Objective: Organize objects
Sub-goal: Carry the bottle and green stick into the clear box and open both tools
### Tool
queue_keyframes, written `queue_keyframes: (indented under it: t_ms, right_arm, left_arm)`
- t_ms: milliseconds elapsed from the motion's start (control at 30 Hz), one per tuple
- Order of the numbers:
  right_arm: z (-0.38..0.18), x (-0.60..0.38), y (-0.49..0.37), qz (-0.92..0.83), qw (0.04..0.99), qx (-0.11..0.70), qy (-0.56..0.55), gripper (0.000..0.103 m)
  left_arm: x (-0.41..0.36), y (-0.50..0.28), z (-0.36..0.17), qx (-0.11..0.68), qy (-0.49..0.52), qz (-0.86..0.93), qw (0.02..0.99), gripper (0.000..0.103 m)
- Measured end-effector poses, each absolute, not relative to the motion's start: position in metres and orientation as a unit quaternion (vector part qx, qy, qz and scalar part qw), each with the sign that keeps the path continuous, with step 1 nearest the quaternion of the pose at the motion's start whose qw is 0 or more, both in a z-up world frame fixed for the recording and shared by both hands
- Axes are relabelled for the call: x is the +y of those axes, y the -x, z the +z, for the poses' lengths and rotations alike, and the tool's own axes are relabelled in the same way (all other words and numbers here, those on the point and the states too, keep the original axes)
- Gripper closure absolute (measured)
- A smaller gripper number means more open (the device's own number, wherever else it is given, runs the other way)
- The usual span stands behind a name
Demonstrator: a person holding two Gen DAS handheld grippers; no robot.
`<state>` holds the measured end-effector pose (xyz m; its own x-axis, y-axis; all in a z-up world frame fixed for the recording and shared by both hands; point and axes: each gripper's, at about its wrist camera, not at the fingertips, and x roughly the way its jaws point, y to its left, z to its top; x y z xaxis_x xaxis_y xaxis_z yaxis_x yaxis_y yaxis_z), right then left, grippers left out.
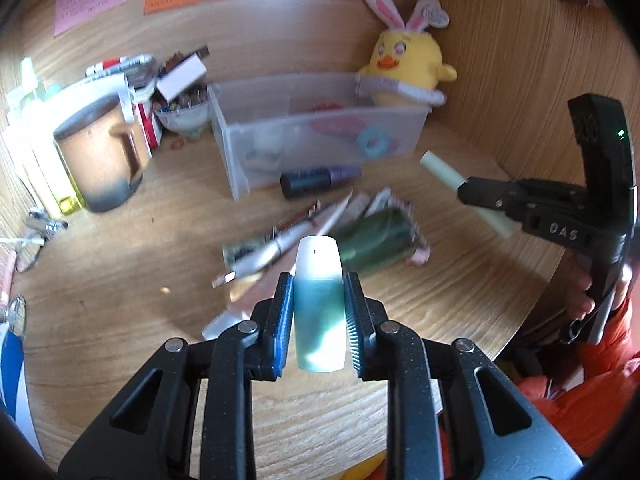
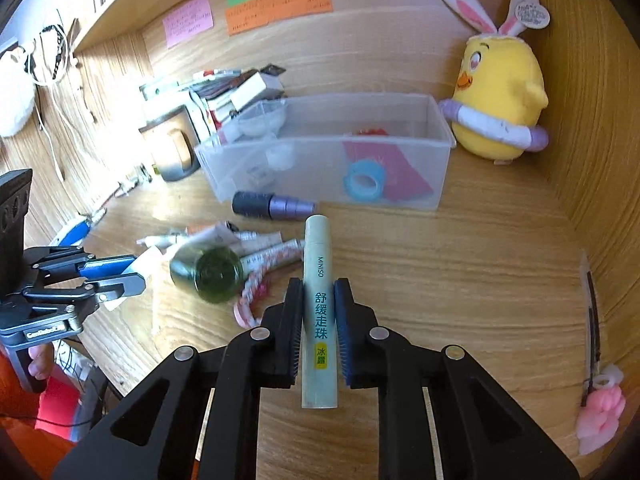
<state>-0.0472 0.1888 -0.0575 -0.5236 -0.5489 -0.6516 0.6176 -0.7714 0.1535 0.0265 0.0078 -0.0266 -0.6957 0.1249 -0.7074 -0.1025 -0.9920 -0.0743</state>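
My left gripper (image 1: 319, 282) is shut on a small white and teal bottle (image 1: 319, 312), held upright above the wooden desk. In the right wrist view my right gripper (image 2: 318, 286) is shut on a pale green MINISO roll-on tube (image 2: 317, 280) that points away from me. Each gripper also shows in the other's view: the right gripper (image 1: 466, 192) with the tube (image 1: 442, 166), and the left gripper (image 2: 130, 272) at the left edge. A clear plastic bin (image 1: 228, 148) (image 2: 438, 128) stands behind, holding a blue tape roll (image 2: 363, 181) and pink items.
A dark and purple bottle (image 2: 272, 206), a green bottle (image 2: 208, 274) and several pens and tubes (image 1: 280, 248) lie in front of the bin. A yellow chick plush (image 2: 500, 92) sits at the back right, a mug (image 1: 100, 160) at the left, and a pink toy (image 2: 600, 412) by the right wall.
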Motion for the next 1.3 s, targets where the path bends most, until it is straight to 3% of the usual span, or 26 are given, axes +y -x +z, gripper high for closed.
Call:
queue_keyframes:
  t_ms: [533,1300]
  right_arm:
    - [-0.016,0.177,0.082,-0.887,0.349,0.013,-0.303,0.089]
    - [0.004,0.125,0.180,-0.880,0.342,0.066,-0.324,0.089]
  left_arm:
    - [0.006,0.017,0.007,-0.042,0.332,0.940,0.061,0.079]
    - [-0.015,0.110,0.022,-0.064,0.345,0.936,0.036,0.079]
